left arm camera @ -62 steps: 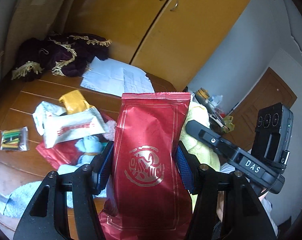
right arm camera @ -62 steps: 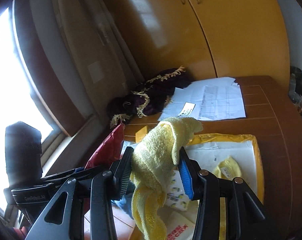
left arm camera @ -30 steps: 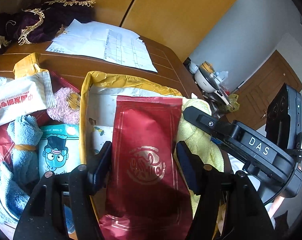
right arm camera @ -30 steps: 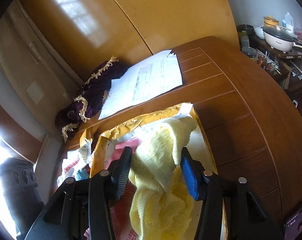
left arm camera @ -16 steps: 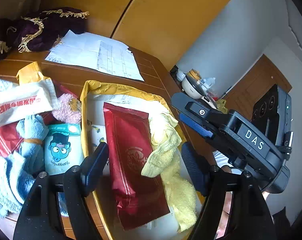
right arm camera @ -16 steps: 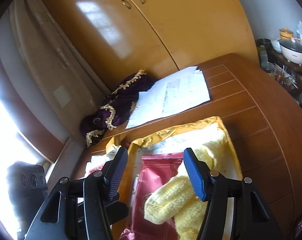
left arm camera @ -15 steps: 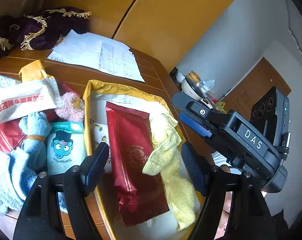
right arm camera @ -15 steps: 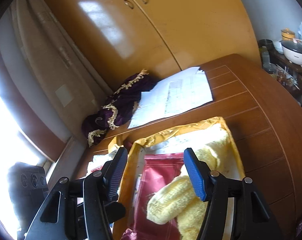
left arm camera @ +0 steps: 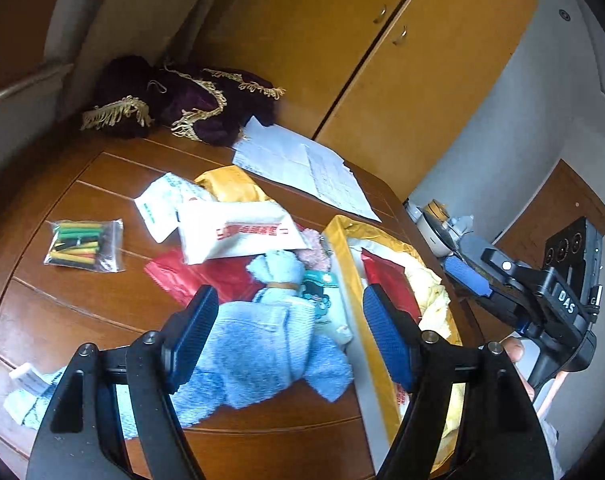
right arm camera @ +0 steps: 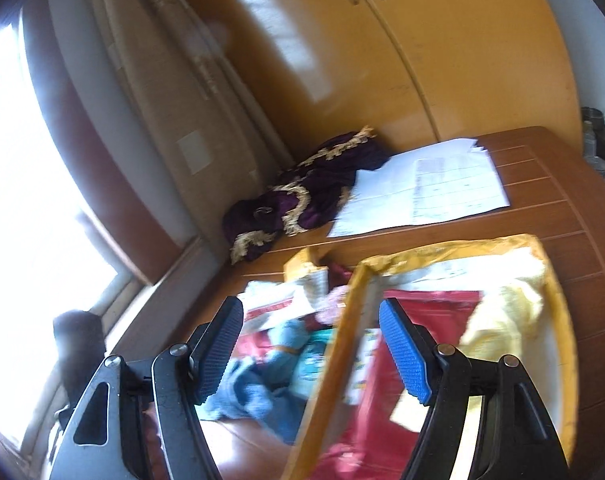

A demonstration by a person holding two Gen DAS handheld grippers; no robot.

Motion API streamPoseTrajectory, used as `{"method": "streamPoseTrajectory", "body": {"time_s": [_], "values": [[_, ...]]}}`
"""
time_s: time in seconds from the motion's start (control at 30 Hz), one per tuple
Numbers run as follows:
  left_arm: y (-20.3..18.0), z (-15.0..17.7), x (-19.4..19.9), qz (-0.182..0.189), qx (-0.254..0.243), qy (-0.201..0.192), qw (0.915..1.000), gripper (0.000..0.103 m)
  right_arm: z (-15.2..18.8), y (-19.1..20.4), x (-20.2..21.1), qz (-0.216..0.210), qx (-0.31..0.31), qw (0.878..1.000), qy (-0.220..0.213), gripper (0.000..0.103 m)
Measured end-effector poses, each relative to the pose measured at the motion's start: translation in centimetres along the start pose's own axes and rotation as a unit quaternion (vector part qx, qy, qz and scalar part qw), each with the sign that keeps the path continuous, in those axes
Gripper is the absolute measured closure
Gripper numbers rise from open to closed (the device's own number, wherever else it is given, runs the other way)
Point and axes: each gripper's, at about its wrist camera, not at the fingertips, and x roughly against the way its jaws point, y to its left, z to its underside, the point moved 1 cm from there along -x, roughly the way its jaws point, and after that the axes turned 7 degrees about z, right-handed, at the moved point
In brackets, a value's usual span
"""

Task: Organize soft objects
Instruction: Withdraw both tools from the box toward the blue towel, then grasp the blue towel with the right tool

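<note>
Red packet (left arm camera: 386, 280) released, both jaws now empty

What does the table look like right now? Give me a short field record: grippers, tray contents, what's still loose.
left gripper: open, empty, over the blue towel
right gripper: open, empty, over the tray's left rim
yellow tray: holds red packet and yellow towel
still loose on table: blue towel, white packet, cartoon pouch, pink fluffy item
apart from pile: bag of coloured sticks, left side
far edge: papers, purple fringed cloth
</note>
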Motion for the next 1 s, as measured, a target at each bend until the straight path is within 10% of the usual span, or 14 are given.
{"method": "streamPoseTrajectory", "body": {"time_s": [0.3, 1.0], "values": [[3.1, 0.0, 3.0, -0.002, 0.016, -0.032, 0.9994, 0.028, 2.1, 8.2, -5.2, -0.030, 0.060, 0.996, 0.064, 0.034], [2.6, 0.2, 2.5, -0.034, -0.007, -0.037, 0.9987, 0.029, 2.1, 4.2, -6.5, 0.044, -0.004, 0.996, 0.073, 0.035]]}}
